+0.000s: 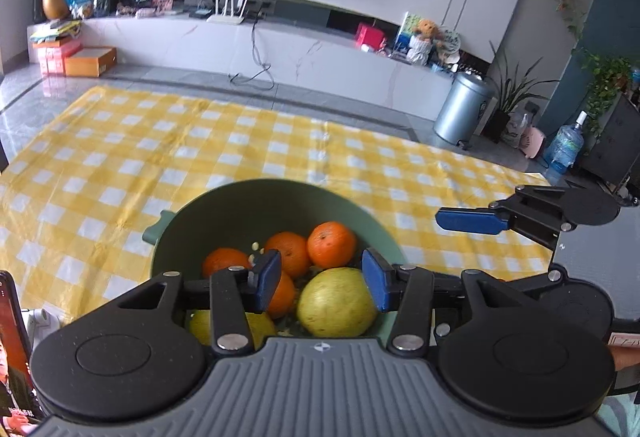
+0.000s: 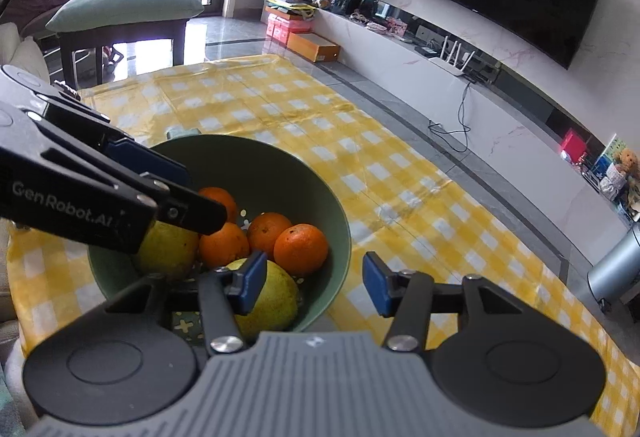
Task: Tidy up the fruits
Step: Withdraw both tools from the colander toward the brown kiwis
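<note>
A green bowl (image 1: 280,189) (image 2: 280,161) stands on the yellow checked cloth (image 1: 160,157) and holds several oranges (image 1: 332,243) (image 2: 300,249) and two yellow-green pears (image 1: 336,301) (image 2: 276,301). My left gripper (image 1: 322,279) hovers over the bowl, open, with the pear below and nothing pressed between its blue pads. In the right wrist view the left gripper (image 2: 176,189) reaches in from the left over the second pear (image 2: 168,249). My right gripper (image 2: 314,287) is open above the bowl's near right rim and holds nothing. One of its blue fingers (image 1: 472,221) shows to the right of the bowl.
The cloth stretches wide beyond the bowl. A phone (image 1: 10,357) stands at the near left. A grey bin (image 1: 464,109) and a white TV cabinet (image 1: 280,49) lie beyond the table. A chair with a green cushion (image 2: 132,1) stands at the far end.
</note>
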Demonstrator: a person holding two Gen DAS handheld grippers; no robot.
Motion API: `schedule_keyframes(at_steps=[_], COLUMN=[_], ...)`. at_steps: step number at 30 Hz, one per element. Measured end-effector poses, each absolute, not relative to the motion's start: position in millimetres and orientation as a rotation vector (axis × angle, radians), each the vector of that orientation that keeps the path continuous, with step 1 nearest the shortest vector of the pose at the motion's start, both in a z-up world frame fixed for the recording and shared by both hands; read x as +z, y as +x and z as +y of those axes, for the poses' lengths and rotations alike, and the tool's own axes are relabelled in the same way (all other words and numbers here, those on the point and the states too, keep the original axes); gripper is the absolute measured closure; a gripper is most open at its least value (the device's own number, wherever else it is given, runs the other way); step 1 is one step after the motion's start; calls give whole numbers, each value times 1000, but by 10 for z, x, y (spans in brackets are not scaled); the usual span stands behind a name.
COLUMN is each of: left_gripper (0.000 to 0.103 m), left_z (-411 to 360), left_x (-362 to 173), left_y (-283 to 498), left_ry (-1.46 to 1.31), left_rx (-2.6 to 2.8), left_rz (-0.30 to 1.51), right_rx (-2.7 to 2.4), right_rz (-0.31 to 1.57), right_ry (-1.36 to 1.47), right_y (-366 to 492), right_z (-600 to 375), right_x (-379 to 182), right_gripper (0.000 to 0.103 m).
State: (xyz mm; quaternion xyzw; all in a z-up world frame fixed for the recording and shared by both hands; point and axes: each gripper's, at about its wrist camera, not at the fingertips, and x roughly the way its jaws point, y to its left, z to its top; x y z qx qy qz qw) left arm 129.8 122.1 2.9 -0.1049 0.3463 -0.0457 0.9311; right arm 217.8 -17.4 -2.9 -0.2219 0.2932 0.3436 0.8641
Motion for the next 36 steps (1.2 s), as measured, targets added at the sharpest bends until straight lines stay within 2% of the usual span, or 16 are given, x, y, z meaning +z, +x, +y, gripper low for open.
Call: schedule_keyframes(at_steps=[7, 19, 36], left_gripper=[41, 39, 39], left_z=[767, 82, -110], left_x=[138, -137, -567], left_y=[1072, 888, 1023], left_ry=[-131, -73, -115], left_rx=[-177, -308, -288], left_rz=[677, 735, 744], right_rx=[606, 392, 270], right_rz=[639, 723, 772], right_ry=[-311, -117, 56], right_y=[1838, 1329, 1531], right_z=[-759, -1652, -2075], right_x=[59, -252, -611], right_gripper=[41, 36, 37])
